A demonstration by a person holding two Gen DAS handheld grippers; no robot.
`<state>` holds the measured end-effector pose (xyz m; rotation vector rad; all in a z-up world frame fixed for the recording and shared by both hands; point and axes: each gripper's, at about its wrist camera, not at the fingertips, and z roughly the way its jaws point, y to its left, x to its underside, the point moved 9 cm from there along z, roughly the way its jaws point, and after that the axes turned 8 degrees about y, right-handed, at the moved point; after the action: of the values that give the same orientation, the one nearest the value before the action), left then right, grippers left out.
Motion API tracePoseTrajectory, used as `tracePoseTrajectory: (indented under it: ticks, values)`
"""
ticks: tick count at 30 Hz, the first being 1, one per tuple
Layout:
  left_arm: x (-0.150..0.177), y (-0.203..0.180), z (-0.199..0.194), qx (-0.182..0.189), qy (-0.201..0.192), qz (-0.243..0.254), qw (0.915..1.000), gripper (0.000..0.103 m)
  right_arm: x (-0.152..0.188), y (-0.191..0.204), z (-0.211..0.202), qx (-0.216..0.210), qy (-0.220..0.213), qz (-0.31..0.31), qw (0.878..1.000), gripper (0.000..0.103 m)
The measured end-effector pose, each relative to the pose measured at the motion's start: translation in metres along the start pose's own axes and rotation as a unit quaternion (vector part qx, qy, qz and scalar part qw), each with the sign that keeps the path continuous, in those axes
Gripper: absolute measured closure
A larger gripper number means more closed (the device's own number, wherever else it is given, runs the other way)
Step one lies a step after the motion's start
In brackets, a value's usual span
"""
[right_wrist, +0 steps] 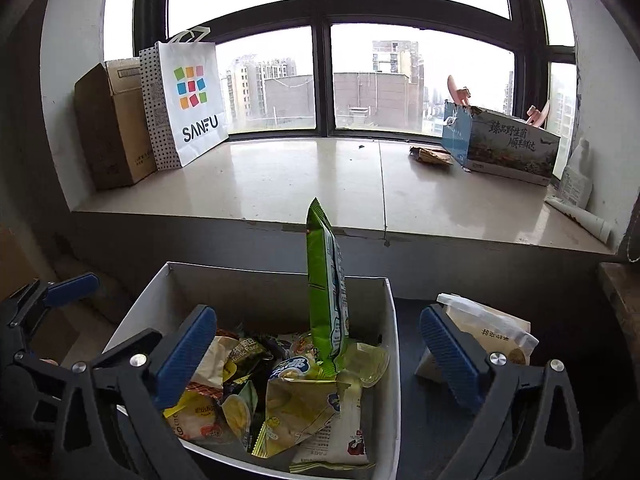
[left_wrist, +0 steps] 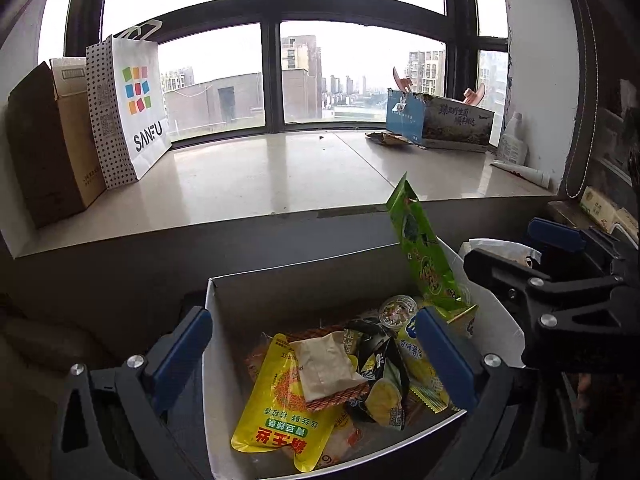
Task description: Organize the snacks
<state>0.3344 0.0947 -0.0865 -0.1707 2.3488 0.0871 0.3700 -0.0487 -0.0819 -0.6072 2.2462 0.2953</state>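
A white open box holds several snack packets. A tall green packet stands upright against its right side. A yellow pouch lies in the front left of the box. My left gripper is open and empty, hovering over the box. My right gripper is open and empty above the box's right half; it also shows at the right of the left wrist view. A clear bagged snack lies outside the box on the right.
A broad stone windowsill runs behind the box. On it stand a cardboard box, a white SANFU paper bag, a printed carton, a crumpled wrapper and a white bottle.
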Motion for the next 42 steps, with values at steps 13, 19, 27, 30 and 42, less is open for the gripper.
tracePoseTrajectory:
  ticks: [13,19,27,30,42]
  values:
    - [0.032,0.007,-0.114,-0.022,-0.085,-0.012,0.9961,0.0,0.011,0.001,-0.134,0.006,-0.129,0.017,0.992,0.0]
    - [0.077,-0.008,-0.15,0.048,-0.043,-0.024,0.9976,0.0,0.068,0.004,-0.176,-0.019,-0.112,0.009,0.994,0.0]
    - [0.135,-0.03,-0.208,0.064,-0.04,-0.015,0.997,0.0,0.147,0.007,-0.21,-0.03,-0.076,0.048,0.995,0.0]
    - [0.153,-0.035,-0.215,0.059,-0.027,-0.014,0.9978,0.0,0.162,0.01,-0.215,-0.03,-0.064,0.043,0.997,0.0]
    - [0.148,-0.04,-0.222,0.068,-0.029,-0.02,0.9971,0.0,0.168,0.026,-0.22,-0.031,-0.061,0.017,0.998,0.0]
